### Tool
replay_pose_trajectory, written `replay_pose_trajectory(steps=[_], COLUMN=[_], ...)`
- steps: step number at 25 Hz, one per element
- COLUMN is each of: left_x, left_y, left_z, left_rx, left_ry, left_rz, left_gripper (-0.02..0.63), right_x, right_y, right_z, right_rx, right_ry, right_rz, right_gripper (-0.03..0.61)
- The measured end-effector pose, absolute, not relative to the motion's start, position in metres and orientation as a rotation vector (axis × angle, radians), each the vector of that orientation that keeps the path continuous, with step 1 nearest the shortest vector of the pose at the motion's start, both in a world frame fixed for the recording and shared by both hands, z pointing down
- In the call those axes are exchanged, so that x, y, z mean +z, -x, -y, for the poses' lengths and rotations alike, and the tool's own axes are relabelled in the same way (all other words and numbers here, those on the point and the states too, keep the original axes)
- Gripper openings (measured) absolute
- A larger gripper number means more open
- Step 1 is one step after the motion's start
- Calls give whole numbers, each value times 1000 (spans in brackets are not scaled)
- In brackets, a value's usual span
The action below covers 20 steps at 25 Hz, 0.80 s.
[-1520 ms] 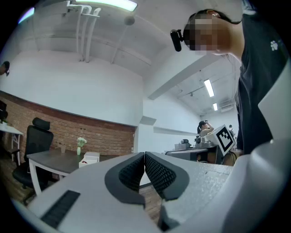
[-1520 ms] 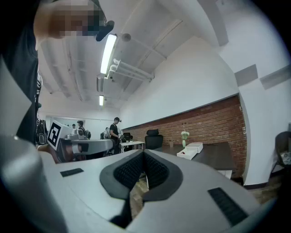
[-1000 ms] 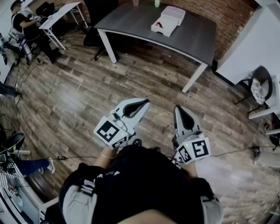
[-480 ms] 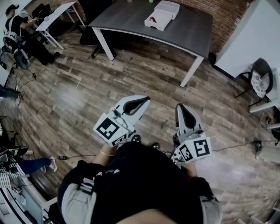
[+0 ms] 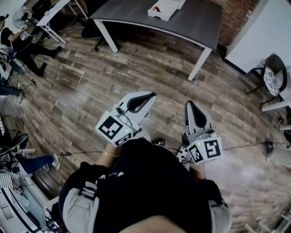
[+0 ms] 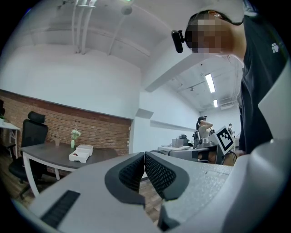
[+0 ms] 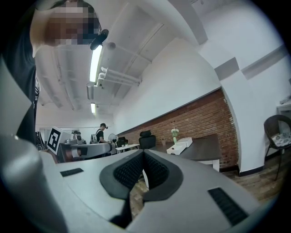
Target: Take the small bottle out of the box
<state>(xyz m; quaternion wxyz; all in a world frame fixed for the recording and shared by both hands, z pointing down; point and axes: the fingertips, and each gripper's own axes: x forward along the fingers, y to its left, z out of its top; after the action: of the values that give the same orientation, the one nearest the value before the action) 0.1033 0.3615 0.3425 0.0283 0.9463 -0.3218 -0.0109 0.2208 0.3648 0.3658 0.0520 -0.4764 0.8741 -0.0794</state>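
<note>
Brown wood-plank floor [image 5: 136,77] across the head view, with a dark grey table [image 5: 195,22] on white legs at the top edge and a white box [image 5: 163,8] on it. Something red inside, too small to call a bottle, well apart from both tools. Held low before the torso and pointing forward: left gripper [image 5: 149,95] angled to the right, right gripper [image 5: 189,104] nearly straight. Along the left gripper view, ribbed black pads in a matte grey shell, tips touching, nothing between. Beyond them, a brick wall [image 6: 100,132] and a vase of flowers [image 6: 72,139] beside the box. Likewise in the right gripper view: textured pads pressed together, empty, aimed toward the same table.
</note>
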Motion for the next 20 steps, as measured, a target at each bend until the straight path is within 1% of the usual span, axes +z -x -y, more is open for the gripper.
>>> replay_pose_trajectory(steps=[10,20], left_x=[350,345], left_y=[-114,-113], left_z=[-341,-272], left_rx=[-75,-116], left_ry=[-2905,-2940], left_rz=[989,919], left_gripper=[3,3], right_x=[371,356], right_y=[-239,-244], right_z=[-348,-289], right_rx=[-236,-169], right_ry=[1472,1561], right_rz=[-2654,-2620], right_gripper=[0,0])
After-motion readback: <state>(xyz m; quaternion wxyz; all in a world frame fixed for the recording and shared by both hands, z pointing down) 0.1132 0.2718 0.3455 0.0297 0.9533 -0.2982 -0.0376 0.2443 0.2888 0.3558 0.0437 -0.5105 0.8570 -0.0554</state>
